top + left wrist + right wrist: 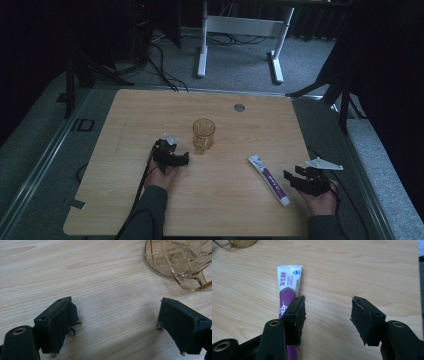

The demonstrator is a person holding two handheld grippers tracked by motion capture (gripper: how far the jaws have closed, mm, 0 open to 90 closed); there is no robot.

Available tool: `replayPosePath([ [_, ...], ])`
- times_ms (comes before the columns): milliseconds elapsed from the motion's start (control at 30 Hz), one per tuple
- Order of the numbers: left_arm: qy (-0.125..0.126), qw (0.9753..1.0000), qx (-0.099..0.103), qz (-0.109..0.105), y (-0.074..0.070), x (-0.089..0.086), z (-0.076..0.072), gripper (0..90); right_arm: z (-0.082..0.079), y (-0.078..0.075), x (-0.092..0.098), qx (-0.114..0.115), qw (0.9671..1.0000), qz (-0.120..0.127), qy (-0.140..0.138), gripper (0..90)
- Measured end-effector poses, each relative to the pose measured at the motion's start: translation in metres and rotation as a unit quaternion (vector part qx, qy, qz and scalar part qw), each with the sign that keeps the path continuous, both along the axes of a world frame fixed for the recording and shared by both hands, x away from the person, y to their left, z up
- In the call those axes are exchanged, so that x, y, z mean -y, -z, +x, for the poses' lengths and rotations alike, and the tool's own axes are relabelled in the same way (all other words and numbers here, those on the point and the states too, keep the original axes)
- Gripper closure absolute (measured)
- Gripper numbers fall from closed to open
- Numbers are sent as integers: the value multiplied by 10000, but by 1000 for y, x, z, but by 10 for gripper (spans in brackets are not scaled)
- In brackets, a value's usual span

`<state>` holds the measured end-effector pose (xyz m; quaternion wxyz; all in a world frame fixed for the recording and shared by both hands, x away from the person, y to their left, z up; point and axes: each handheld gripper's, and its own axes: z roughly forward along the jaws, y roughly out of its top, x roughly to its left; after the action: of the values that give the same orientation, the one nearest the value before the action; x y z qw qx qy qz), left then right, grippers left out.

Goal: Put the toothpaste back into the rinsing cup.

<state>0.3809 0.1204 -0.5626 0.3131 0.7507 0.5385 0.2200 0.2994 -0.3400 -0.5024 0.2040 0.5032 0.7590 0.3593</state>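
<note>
While both hands rest low on the table, pale wood grain under everything, rounded corners, a small grey disc near the far edge. Beyond it, grey carpet and a white desk frame with cables on the floor. On the table, just left of centre, an amber cut-glass mug, upright, handle toward the near side; in the left gripper view seen at the top right corner, handle curving out toward the right-hand jaw but apart from it. Right of centre, a white-and-purple tube, flat on the wood, crimped end toward the mug, cap end toward the near edge. Left gripper just beside the mug on its near left, jaws spread wide, nothing but bare wood between them. Right gripper just right of the tube's cap end, jaws likewise wide apart and holding nothing; in the right gripper view, tube lying under and beside the left-hand jaw, outside the gap, whether touching cannot be told.
</note>
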Motion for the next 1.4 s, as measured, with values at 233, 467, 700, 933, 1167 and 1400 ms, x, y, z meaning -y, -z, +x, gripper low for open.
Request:
replayPosePath([
  [233, -19, 10000, 1, -3, 0, 0, -1, 129, 0, -15, -5, 255, 9993, -287, 49, 463],
  [467, -19, 10000, 1, -3, 0, 0, -1, 129, -4, -33, -12, 321, 9993, -147, 92, 456],
  [700, -21, 10000, 3, -4, 0, 0, -1, 129, -8, -48, -17, 391, 9986, -359, -34, 529],
  [933, -22, 10000, 3, -5, 0, 0, -1, 129, -11, -59, -26, 280, 9977, -611, -54, 539],
  [1167, -22, 10000, 4, -6, 0, 0, -1, 129, -10, -69, -35, 142, 9972, -696, -245, 552],
  [1400, -22, 10000, 4, -6, 0, 0, -1, 129, -8, -82, -43, -54, 9962, -706, -513, 542],
])
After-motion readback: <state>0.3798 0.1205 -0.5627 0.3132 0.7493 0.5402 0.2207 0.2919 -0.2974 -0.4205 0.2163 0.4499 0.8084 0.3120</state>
